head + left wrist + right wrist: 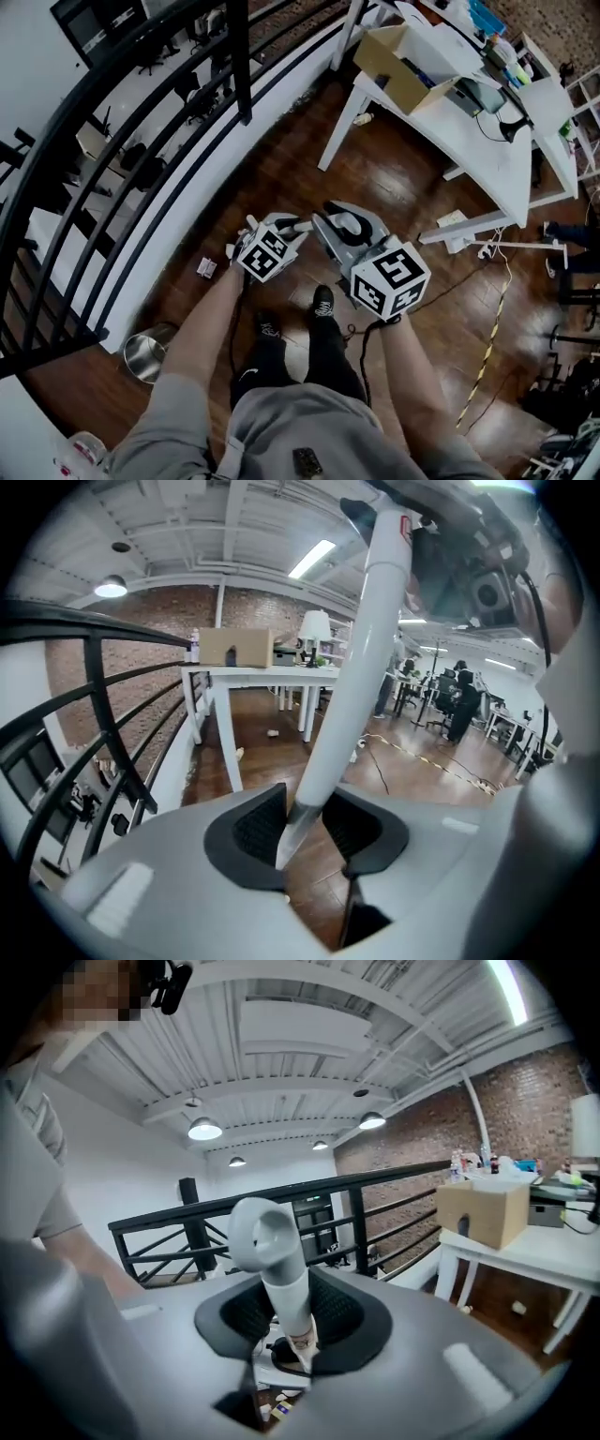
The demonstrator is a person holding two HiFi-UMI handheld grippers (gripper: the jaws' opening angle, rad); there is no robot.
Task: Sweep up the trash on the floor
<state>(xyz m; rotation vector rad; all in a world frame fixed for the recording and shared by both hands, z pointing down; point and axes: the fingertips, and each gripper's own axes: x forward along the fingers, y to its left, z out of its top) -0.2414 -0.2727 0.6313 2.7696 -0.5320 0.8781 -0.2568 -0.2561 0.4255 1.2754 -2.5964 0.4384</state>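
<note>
beside the black railing [240,66], above the wooden floor [375,178], left claw [305,829] is clamped on a long white pole [361,667]; right claw [292,1321] grips a grey loop-topped handle [267,1241].

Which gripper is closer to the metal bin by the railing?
Left. The left gripper is up-right of the metal bin in the head view; the right gripper lies farther right, beyond it.
</note>
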